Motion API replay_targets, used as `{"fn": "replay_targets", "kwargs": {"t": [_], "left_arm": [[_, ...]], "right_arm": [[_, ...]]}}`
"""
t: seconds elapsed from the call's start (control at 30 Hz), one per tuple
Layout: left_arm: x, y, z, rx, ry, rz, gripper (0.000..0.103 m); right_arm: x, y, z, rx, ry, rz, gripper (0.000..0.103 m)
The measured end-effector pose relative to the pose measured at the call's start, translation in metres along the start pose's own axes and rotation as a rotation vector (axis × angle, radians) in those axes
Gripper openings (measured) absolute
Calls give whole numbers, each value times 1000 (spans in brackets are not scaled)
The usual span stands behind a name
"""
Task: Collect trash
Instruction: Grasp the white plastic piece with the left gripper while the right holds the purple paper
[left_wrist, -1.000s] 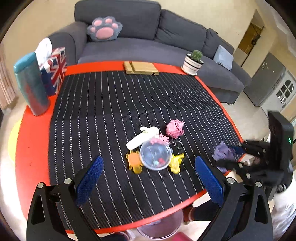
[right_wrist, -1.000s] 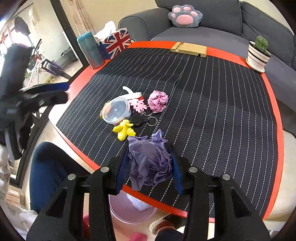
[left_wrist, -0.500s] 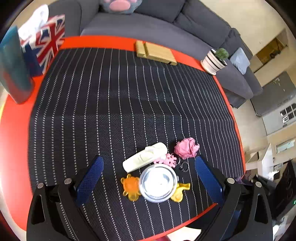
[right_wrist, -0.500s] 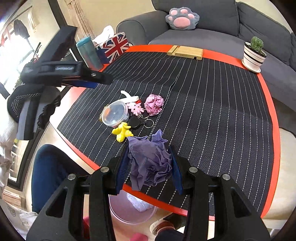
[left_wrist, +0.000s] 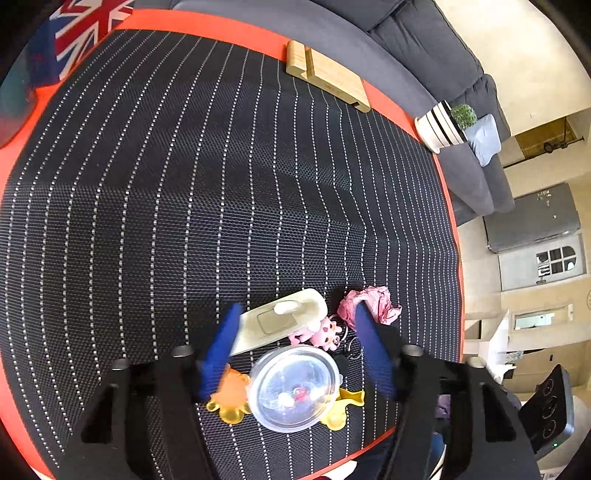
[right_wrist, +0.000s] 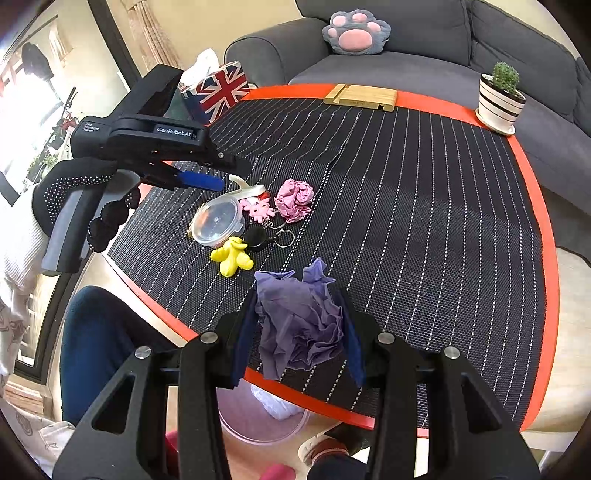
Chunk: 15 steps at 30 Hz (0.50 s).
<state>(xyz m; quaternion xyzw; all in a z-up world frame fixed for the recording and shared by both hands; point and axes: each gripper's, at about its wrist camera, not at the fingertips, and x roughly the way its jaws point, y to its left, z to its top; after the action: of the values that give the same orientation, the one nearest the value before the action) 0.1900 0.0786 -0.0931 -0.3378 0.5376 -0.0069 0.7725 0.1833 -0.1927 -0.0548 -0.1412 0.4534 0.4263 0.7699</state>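
The right gripper (right_wrist: 299, 332) holds a crumpled purple paper wad (right_wrist: 299, 325), jaws clenched on it, above the near edge of the round red bench (right_wrist: 535, 206) covered by a black pinstriped mesh mat (right_wrist: 406, 206). Below that edge stands a clear pinkish plastic bin (right_wrist: 264, 424) on the floor, with white scrap inside. The left gripper (left_wrist: 295, 332) hovers over a cluster of small things near the mat's edge, its blue-padded jaws spread wide and grasping nothing. Between and just ahead of them lie a cream plastic shoehorn-like piece (left_wrist: 280, 321), a crumpled pink paper wad (left_wrist: 373, 302), a pink plush keyring charm (left_wrist: 321, 332) and a round clear lidded container (left_wrist: 295, 387), flanked by an orange rubber toy (left_wrist: 229, 402) and a yellow rubber toy (left_wrist: 343, 406).
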Motion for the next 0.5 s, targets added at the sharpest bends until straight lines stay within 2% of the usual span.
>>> {"fn": "replay_targets", "kwargs": {"t": [0.13,0.23,0.27,0.37,0.5], "left_arm": [[1,-2,0,5,4,-1,37],[2,-4,1,6,-4,1,31],[2,-5,1,9,-3,5,24],[2,-4,3,9,-6,10,13],[4,-4,5,10,-13,12,13]], "right_arm": [[4,-1,0,2,7,1,42],[6,1,0,-2,10,4,42],[6,1,0,-2,10,4,42],[7,1,0,-2,10,3,42],[5,2,0,-2,9,1,42]]}}
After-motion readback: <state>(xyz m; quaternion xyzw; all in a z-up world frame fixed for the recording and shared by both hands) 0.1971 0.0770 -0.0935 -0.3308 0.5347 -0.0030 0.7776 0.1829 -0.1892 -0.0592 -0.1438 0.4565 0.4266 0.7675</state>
